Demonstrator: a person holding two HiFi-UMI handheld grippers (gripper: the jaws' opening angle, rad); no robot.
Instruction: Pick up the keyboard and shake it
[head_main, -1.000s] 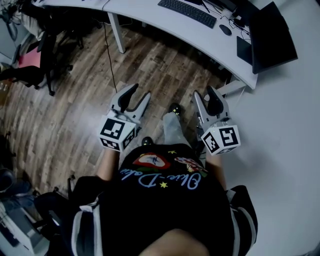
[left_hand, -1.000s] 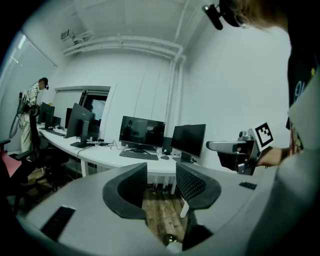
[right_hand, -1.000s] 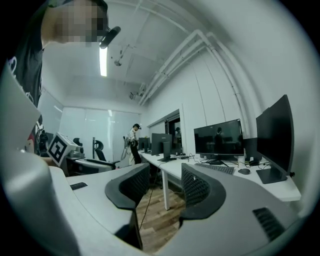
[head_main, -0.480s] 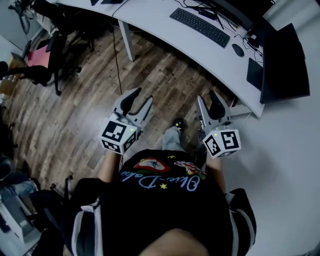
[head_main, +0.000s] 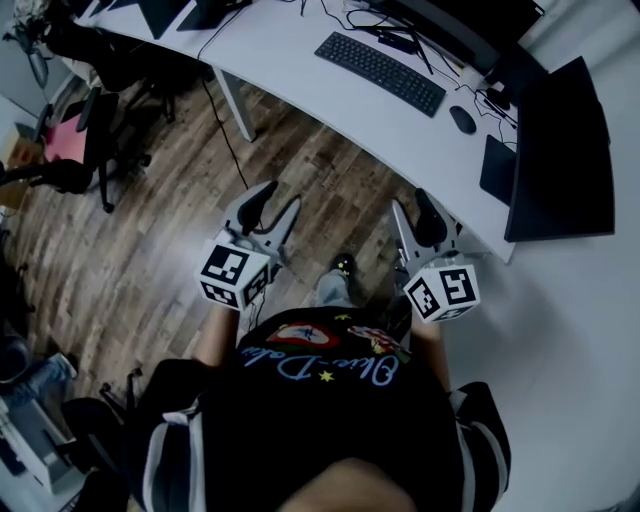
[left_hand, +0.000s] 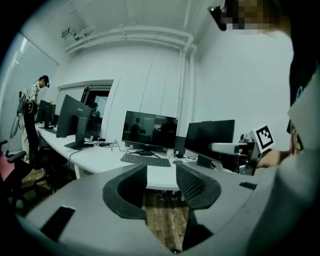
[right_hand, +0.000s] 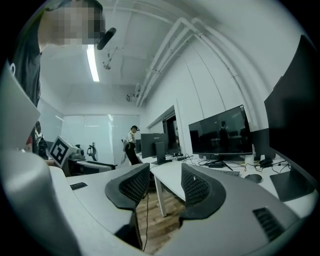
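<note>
Nearer the desk (head_main: 300, 58) edge now, left tool (head_main: 280, 196) and right tool (head_main: 411, 203) stay wide, empty; keyboard (head_main: 380, 73) lies beyond open floor (head_main: 330, 170).

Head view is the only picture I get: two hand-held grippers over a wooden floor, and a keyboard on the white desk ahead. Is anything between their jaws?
Observer: No. The left gripper view looks along the left hand-held gripper. Its jaws stand apart, with only floor in the gap. The keyboard lies on the desk beyond them.
Operator: And the other one?
Observer: The right hand-held gripper is the same in its own view: jaws apart, nothing between them.
Operator: Is anybody else in the room?
Observer: Yes. The left gripper view shows a person standing by the far end of the desk.
</note>
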